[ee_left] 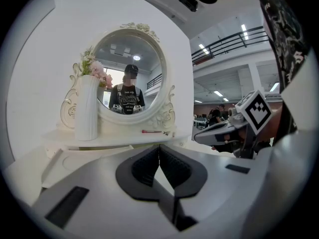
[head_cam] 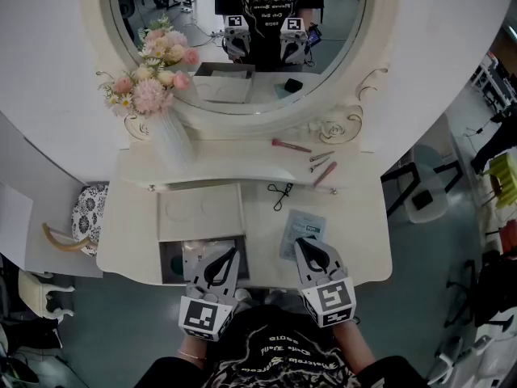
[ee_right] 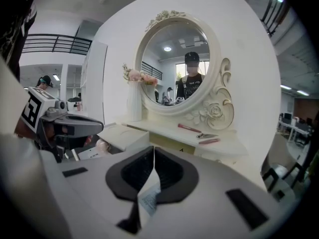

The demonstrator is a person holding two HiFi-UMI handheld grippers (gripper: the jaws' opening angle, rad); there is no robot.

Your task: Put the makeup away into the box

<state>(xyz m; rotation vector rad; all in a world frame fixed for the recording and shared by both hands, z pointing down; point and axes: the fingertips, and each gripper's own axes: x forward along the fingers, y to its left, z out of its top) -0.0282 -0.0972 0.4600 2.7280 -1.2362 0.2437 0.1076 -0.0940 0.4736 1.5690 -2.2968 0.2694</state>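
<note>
Two claws pressed together: right gripper point(head_cam: 301, 242) pinches sachet point(head_cam: 302, 221), left gripper point(head_cam: 233, 253) empty above box point(head_cam: 165, 267); eyelash curler point(head_cam: 280, 192) beyond

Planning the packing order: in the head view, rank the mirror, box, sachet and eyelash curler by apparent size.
1. mirror
2. box
3. sachet, partly hidden by the right gripper
4. eyelash curler

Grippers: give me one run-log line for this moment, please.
right gripper: shut on sachet | left gripper: shut, empty | box: open | sachet: outside box
</note>
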